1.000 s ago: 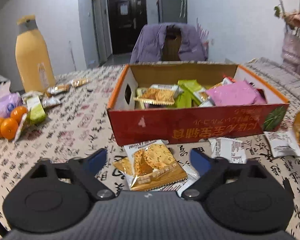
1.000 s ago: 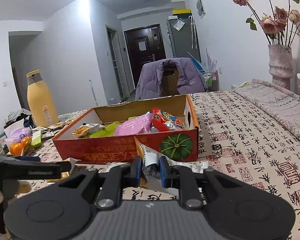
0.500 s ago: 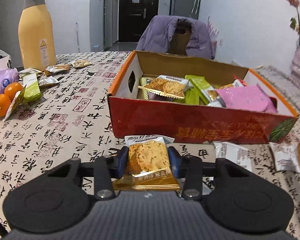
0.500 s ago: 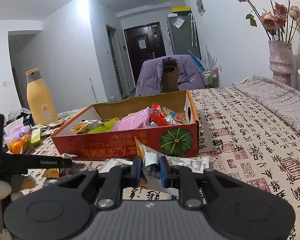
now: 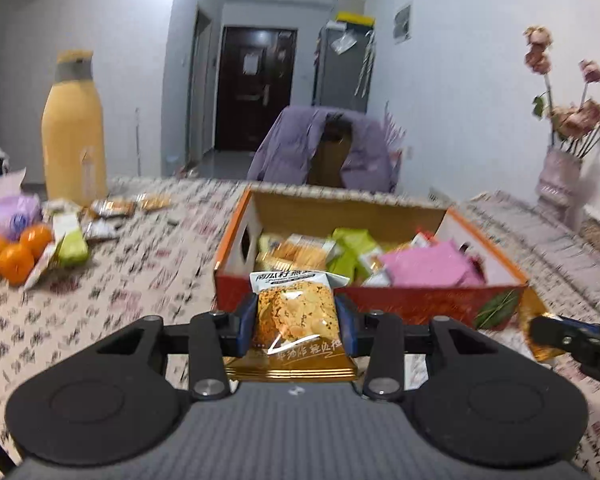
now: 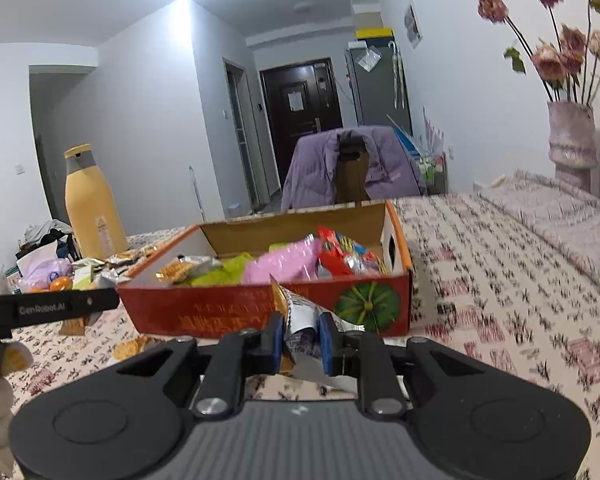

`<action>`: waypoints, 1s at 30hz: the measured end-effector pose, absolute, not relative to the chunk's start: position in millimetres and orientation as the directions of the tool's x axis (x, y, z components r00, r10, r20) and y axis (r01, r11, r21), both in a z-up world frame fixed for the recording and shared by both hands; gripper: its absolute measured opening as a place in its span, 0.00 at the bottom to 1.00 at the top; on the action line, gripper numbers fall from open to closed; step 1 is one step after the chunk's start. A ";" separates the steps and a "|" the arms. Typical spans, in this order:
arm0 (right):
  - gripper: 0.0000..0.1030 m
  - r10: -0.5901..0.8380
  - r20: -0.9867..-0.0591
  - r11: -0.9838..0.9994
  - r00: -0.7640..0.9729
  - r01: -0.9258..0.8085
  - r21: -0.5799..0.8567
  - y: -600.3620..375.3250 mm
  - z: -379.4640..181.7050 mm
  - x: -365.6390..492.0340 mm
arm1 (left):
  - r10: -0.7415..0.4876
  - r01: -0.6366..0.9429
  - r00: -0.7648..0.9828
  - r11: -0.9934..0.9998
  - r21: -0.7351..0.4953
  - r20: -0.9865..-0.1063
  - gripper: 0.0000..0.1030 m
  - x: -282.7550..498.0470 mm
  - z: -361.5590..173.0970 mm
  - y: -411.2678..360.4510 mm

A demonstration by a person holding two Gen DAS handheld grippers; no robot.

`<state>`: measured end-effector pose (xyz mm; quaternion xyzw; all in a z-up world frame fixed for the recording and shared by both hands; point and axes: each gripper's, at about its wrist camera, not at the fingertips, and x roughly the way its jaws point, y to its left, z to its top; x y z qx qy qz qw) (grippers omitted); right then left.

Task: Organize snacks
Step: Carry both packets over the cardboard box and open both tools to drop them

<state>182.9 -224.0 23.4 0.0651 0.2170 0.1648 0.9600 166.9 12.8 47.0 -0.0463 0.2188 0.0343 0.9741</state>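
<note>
**Both grippers holding snack packets**

The left gripper (image 5: 296, 322) pinches a cracker packet (image 5: 296, 316) between its fingers, clear of the surface (image 5: 140, 280). The right gripper (image 6: 300, 340) clamps a crinkled silver packet (image 6: 302, 320), just before the red snack box (image 6: 260, 308).

Red-and-orange box (image 5: 400, 304) with a green pumpkin print (image 6: 367, 302); cream worktop (image 5: 140, 280) cloth with black calligraphy and red stamps; gold cracker packet (image 5: 296, 320); pink packet (image 5: 428, 266); yellow bottle (image 5: 74, 140); orange tangerines (image 5: 14, 252).

Tablecloth print (image 5: 148, 276) motion-blurred; crumpled packet (image 6: 302, 314) label unreadable; vase (image 6: 572, 140) flowers cropped at edge.
</note>
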 end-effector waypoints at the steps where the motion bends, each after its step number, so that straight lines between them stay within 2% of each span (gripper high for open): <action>1: 0.17 0.344 -0.387 0.938 0.855 -0.291 0.190 -223.4 26.3 183.9 | 0.048 -0.083 0.908 0.994 -0.065 -0.416 0.41 168.0 51.7 10.2; 9: 0.17 0.337 -0.320 0.941 0.885 -0.308 0.140 -215.2 56.9 208.9 | 0.050 -0.066 0.931 0.997 -0.033 -0.361 0.41 188.9 75.6 1.7; 18: 0.17 0.337 -0.292 0.941 0.895 -0.313 0.127 -202.8 73.2 255.0 | 0.075 -0.090 0.936 0.996 -0.026 -0.343 0.41 230.1 83.7 -2.0; 30: 0.17 0.316 -0.321 0.948 0.893 -0.292 0.123 -190.3 54.3 314.6 | 0.111 -0.127 0.931 0.992 -0.025 -0.348 0.41 285.6 63.3 -5.3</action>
